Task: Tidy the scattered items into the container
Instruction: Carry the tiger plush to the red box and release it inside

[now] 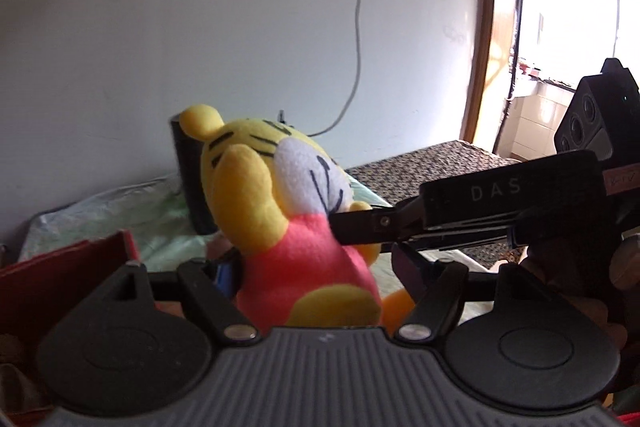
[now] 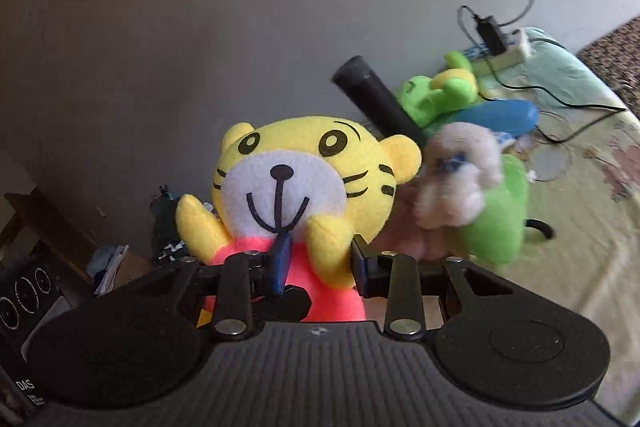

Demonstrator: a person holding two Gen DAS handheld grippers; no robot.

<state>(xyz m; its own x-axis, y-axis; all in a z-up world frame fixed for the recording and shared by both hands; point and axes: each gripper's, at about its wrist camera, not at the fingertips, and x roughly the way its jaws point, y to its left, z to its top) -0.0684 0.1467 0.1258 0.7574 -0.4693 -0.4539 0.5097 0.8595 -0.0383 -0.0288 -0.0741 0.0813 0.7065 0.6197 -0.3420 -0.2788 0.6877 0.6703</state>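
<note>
Gripping tiger toy [image 2: 304,195] from two sides: right gripper [image 2: 316,263] fingers pinching its pink torso face-on, left gripper [image 1: 316,267] fingers pinching same body side-on. Toy up off bed, likely shared hold to stop soft body flopping in carry. Red box [image 1: 68,267], probable container, at 9 o'clock of toy in left wrist view. Green toy [image 2: 496,211] and white fluffy toy [image 2: 460,175] at 3 o'clock, still on bed sheet [image 2: 580,227], waiting.

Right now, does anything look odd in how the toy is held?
Yes: both grippers clamp one yellow tiger plush. The right gripper pinches its red body, and the left gripper grips the same toy from the side.
</note>
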